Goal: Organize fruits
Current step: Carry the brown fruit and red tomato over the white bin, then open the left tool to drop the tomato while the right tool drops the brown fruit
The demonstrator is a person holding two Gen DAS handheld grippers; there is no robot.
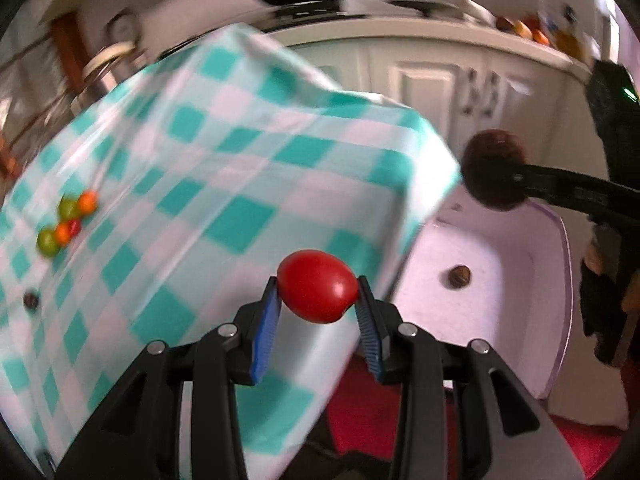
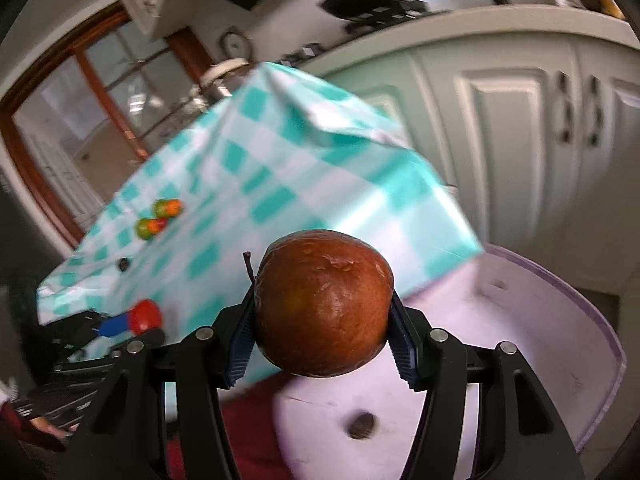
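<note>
Fruits [image 1: 66, 220] on table [image 1: 240, 160], bin [image 1: 520, 280] beside

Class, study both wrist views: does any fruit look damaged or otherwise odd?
Yes. The brown apple clamped in the right gripper has rough, scuffed patches of skin near its top. The red tomato in the left gripper looks smooth and whole.

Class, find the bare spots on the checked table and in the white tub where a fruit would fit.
The tub floor is bare except for one small dark fruit. The checked table is bare across its middle and far side. It is crowded only near the left edge, around the small fruit cluster and a lone dark berry.
</note>
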